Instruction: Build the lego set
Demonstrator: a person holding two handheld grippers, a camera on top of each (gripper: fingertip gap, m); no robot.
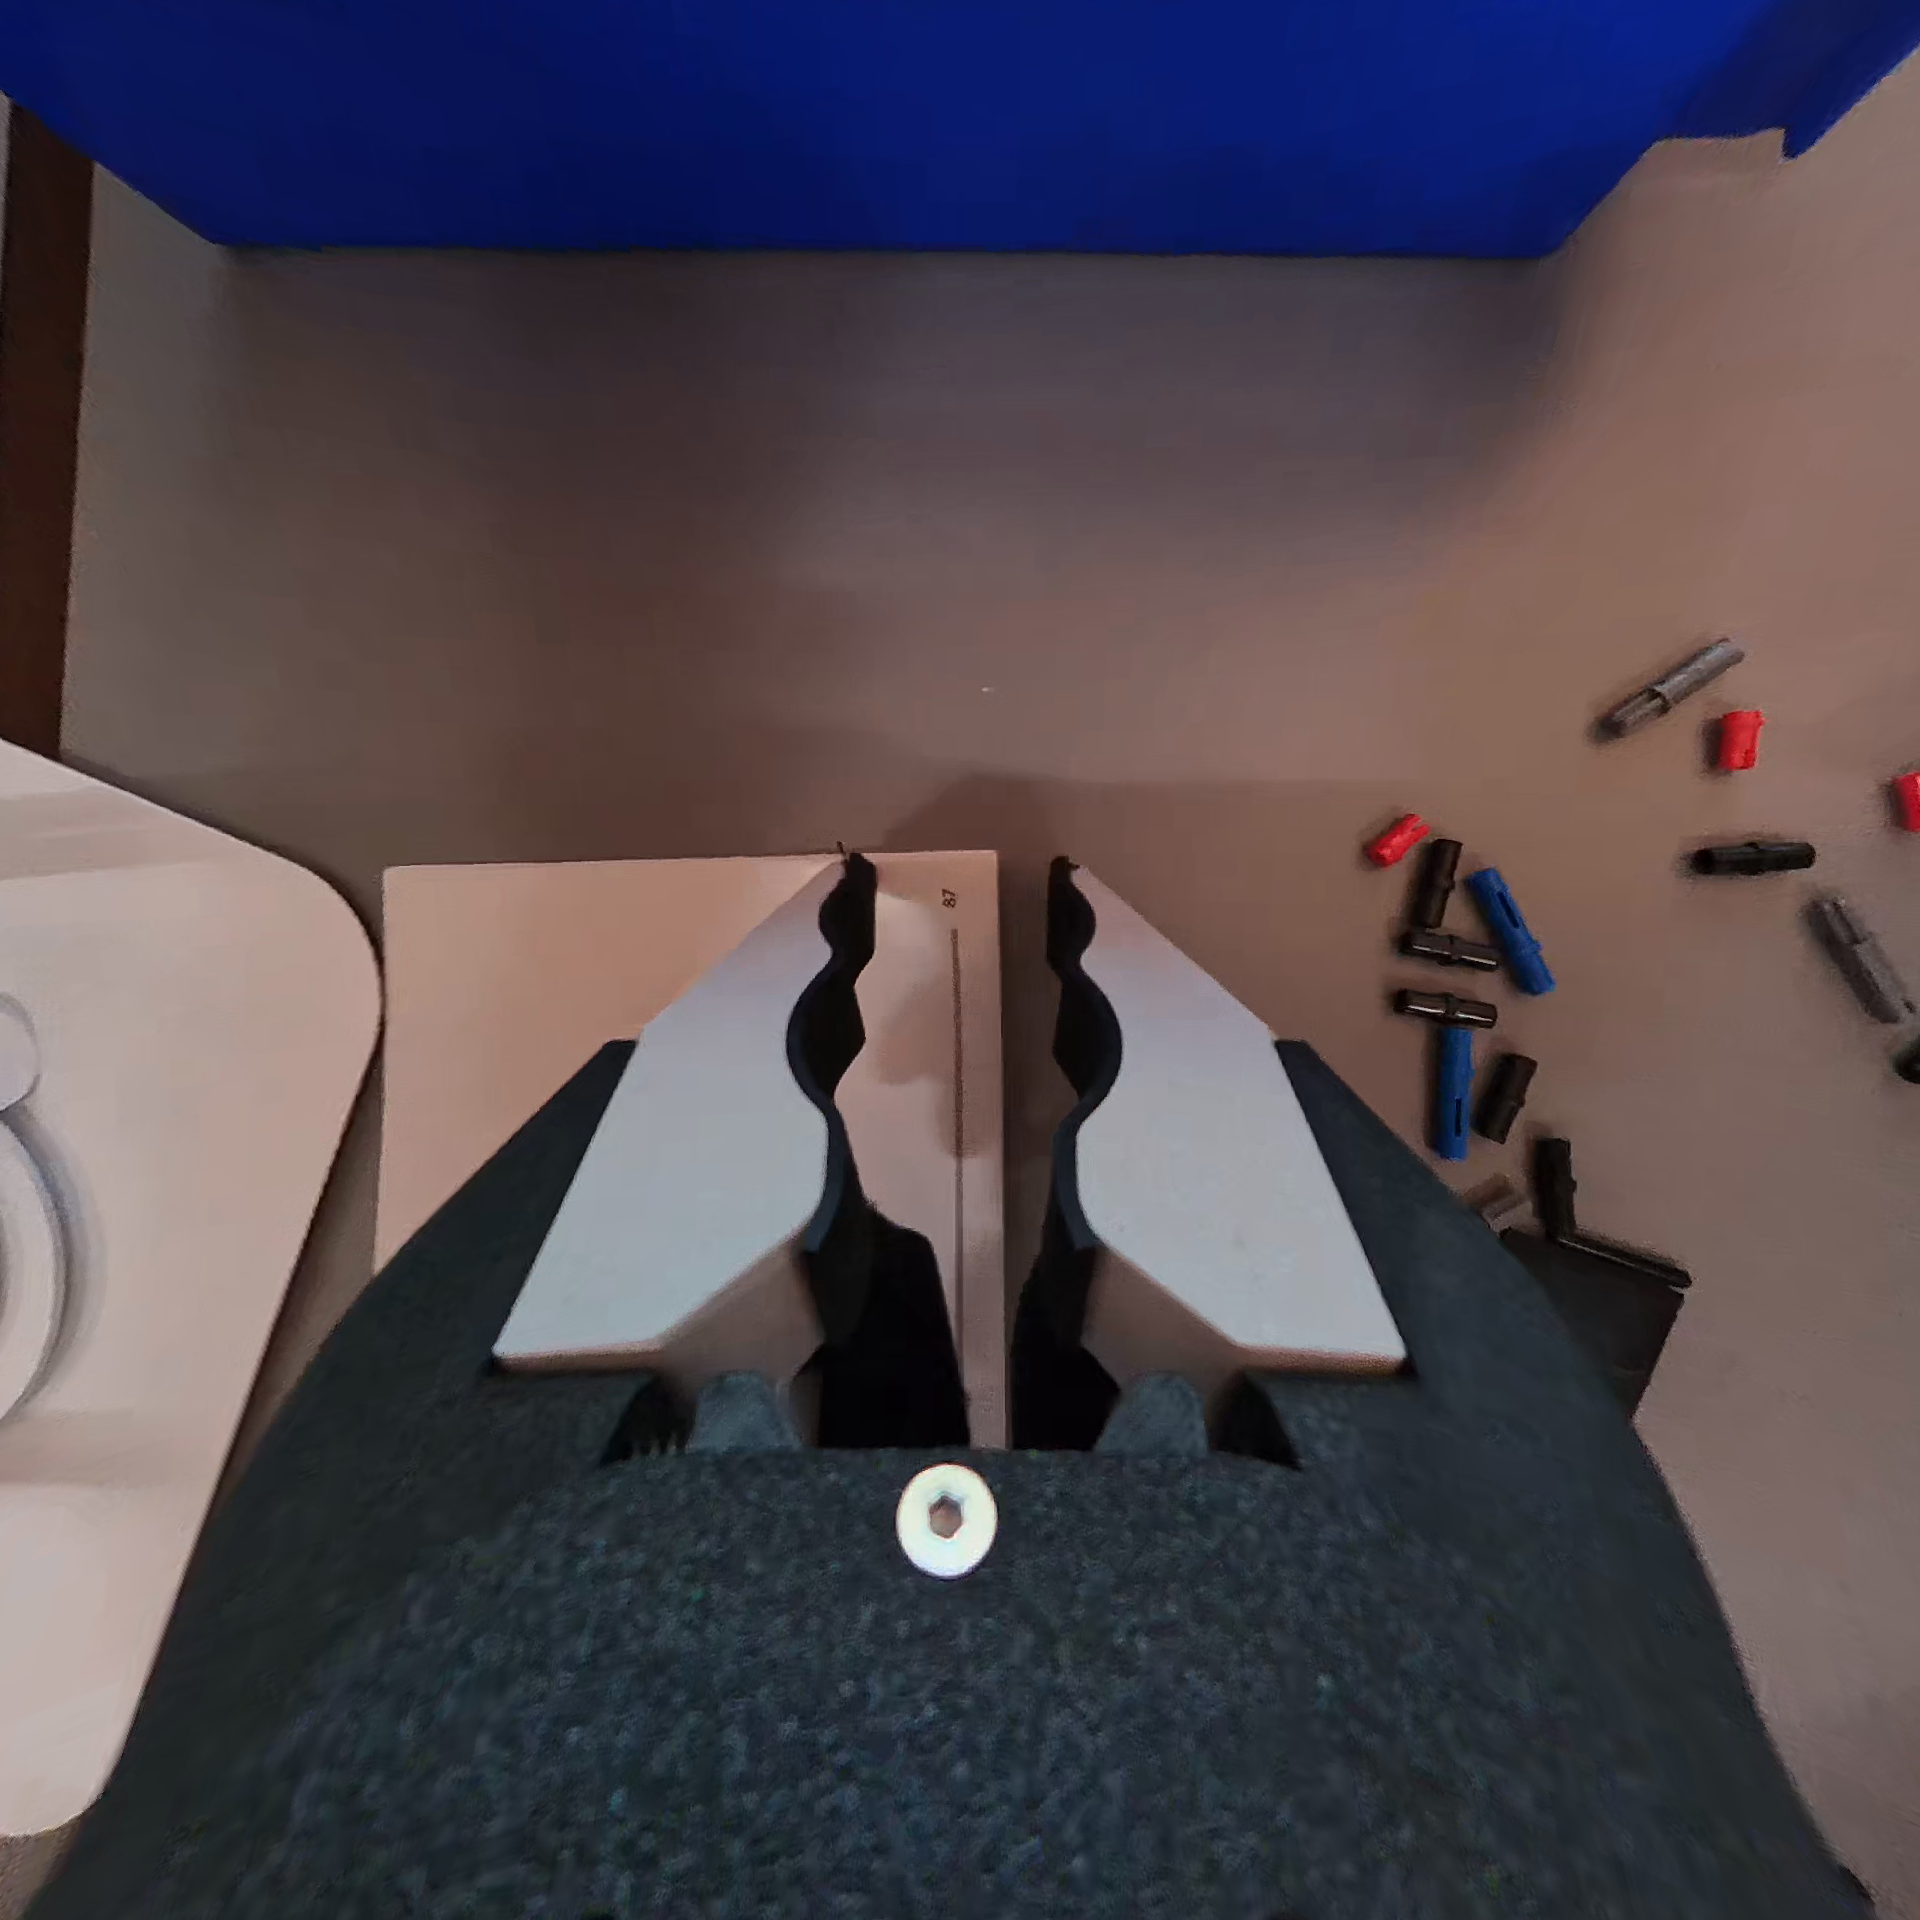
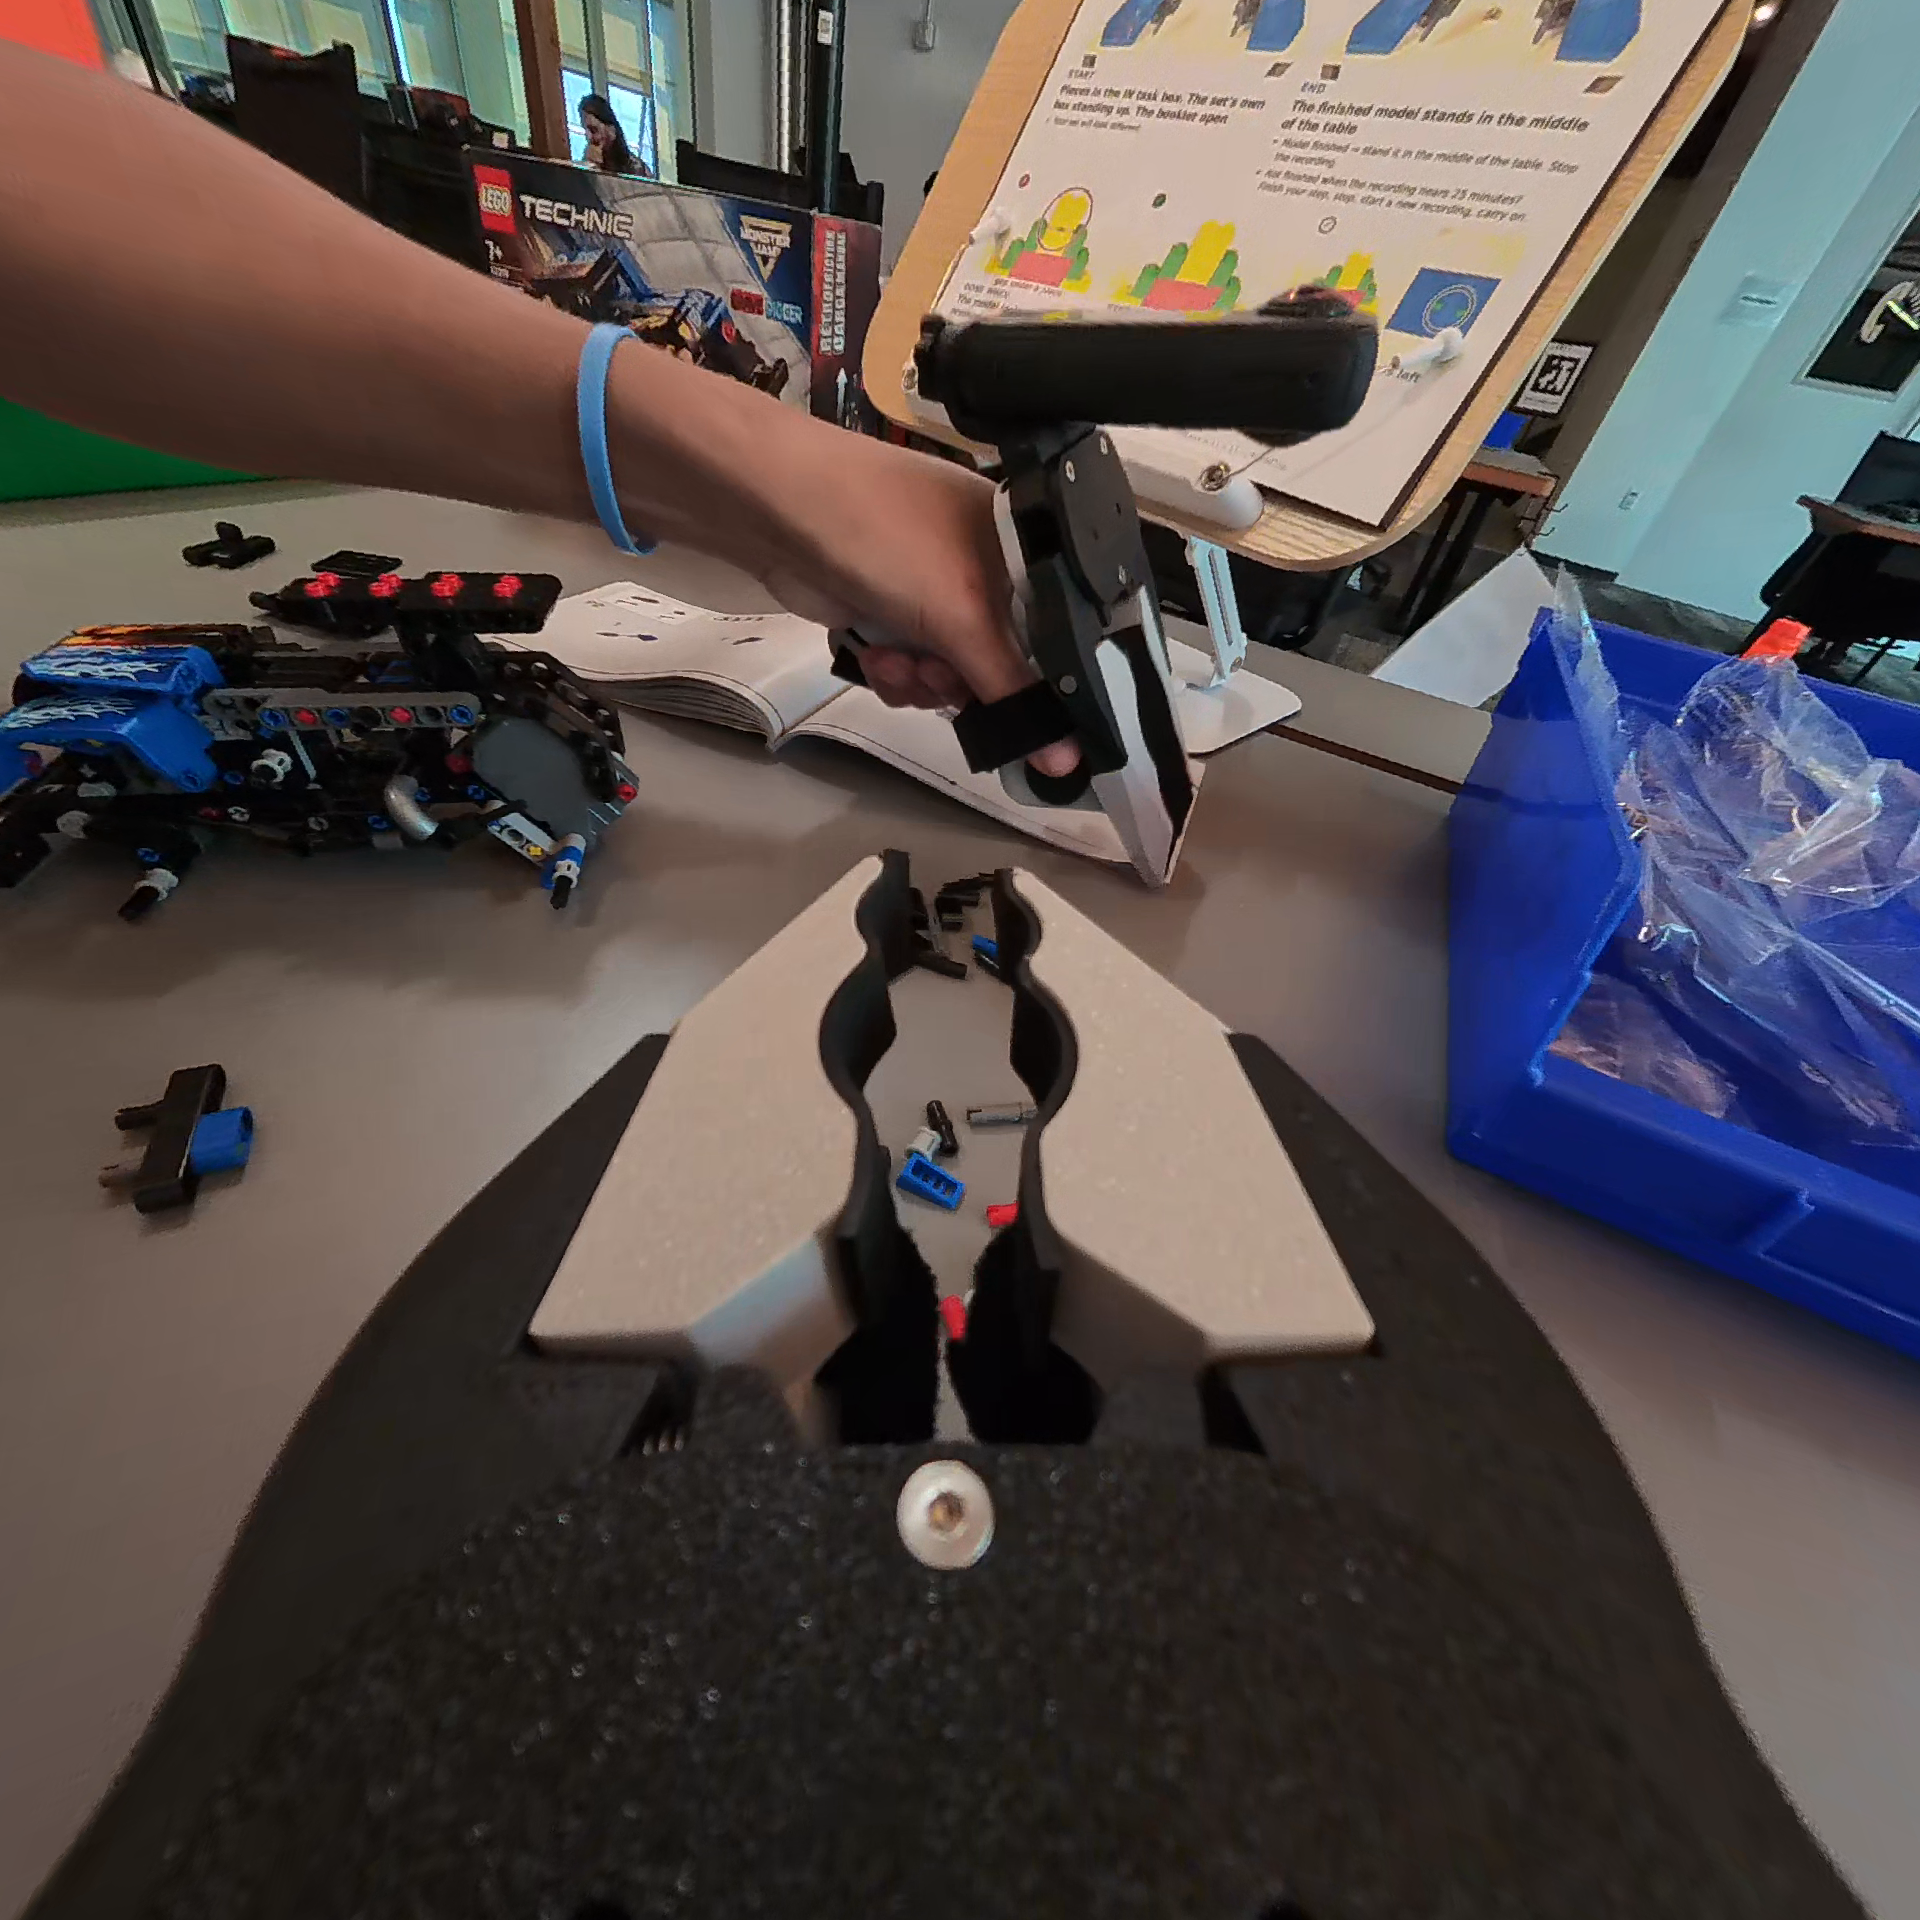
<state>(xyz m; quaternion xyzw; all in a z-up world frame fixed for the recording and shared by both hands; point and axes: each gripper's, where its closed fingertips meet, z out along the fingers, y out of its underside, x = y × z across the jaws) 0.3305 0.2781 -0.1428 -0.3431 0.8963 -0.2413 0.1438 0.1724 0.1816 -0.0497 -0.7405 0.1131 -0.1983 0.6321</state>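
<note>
Right tongs parted, lego truck lengthwise left-right

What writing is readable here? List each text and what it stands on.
I will not quote writing; these bear it.
Set box, behind the arm: large print, legible.
Sheet on the stand: printed lines, legible.
Open booklet: a page number, small.
Black-and-white sign, far right: too small.

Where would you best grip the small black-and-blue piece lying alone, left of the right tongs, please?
Probably across the black bar, coming from above: it lies flat on the table, with its long sides free, while the blue block sticks out on one side.
</note>
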